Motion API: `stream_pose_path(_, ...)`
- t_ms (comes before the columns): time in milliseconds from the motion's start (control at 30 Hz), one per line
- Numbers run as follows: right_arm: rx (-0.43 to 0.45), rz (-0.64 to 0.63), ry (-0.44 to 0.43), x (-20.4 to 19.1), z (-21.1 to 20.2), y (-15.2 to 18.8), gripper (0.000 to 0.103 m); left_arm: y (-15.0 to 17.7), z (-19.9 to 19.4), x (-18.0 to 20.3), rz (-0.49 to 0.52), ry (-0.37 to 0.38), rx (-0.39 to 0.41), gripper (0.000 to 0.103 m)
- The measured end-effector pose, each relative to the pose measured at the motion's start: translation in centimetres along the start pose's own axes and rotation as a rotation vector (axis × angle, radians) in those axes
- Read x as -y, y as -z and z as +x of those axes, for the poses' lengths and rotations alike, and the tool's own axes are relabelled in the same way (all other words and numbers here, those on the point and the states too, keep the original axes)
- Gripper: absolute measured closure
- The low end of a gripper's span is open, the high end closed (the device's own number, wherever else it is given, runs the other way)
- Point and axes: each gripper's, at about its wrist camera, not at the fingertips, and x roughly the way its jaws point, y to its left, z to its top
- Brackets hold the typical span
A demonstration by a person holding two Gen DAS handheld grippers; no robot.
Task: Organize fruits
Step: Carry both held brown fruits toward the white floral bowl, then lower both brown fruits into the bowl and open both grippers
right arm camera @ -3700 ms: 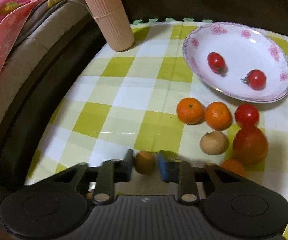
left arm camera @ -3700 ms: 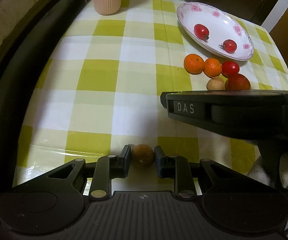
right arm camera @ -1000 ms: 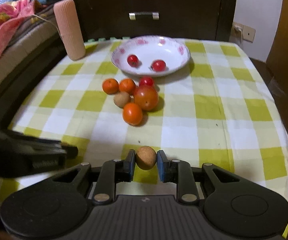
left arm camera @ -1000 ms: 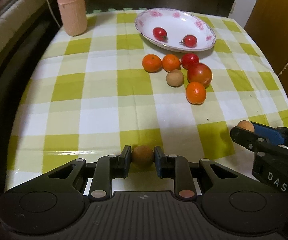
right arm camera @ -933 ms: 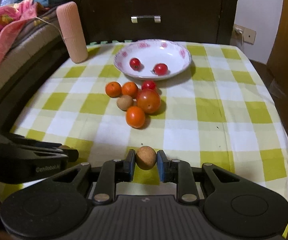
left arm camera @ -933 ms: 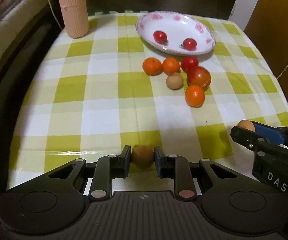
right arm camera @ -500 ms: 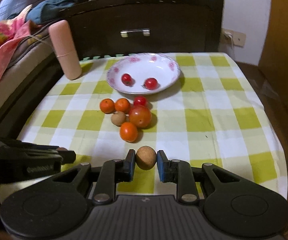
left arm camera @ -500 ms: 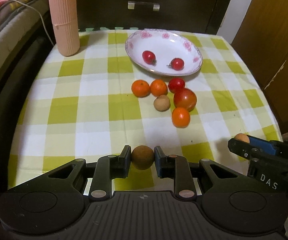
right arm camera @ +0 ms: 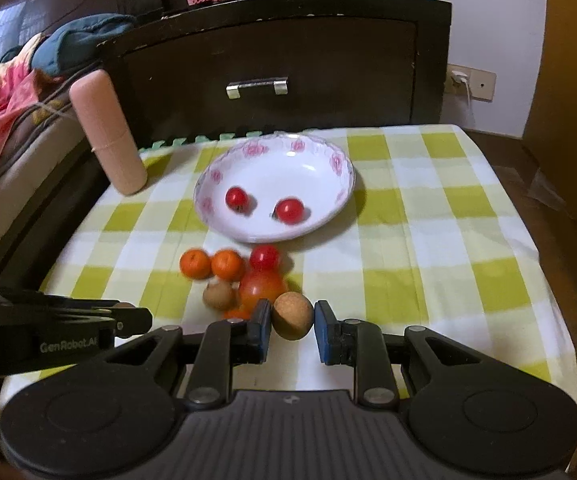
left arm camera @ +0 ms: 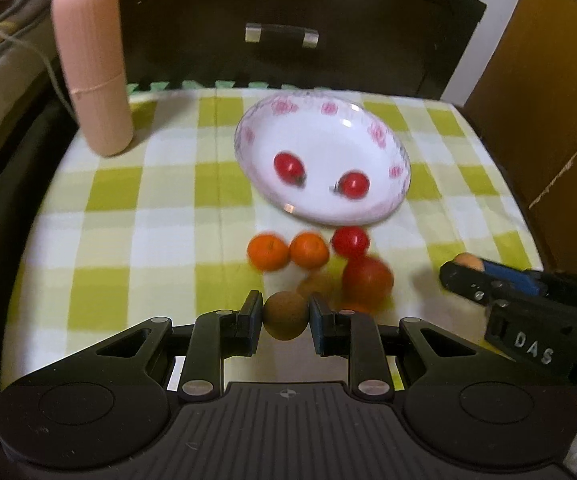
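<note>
Both tools have risen and drawn back from the desk (right arm camera: 428,216) within the last second; the view has widened. The left tool (left arm camera: 285,316) is closed to fruit width on a brown longan (left arm camera: 285,315). The right tool (right arm camera: 291,318) likewise pinches a tan longan (right arm camera: 293,316). Ahead of both tools, the plate (right arm camera: 328,200) holds two tomatoes (right arm camera: 236,198); the loose pile (right arm camera: 262,286) lies between tools and plate. Judgement: both fruits are lifted clear and ready for carrying to the plate.
</note>
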Motion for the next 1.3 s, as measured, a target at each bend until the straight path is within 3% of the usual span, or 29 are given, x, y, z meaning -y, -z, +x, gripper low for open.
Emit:
stream_pose_path(433,0.021,0.034,-0.048,1.9,5.5,-5.1,0.08,-5.5,3.1,-0.1,-0.031,0.063,0.039,0.071)
stream_pose_path(1300,0.0,-0.05,-0.045,1.6,10.5,-6.6,0.08,-7.0,7.2,0.0,-0.023,0.066,-0.003,0.071)
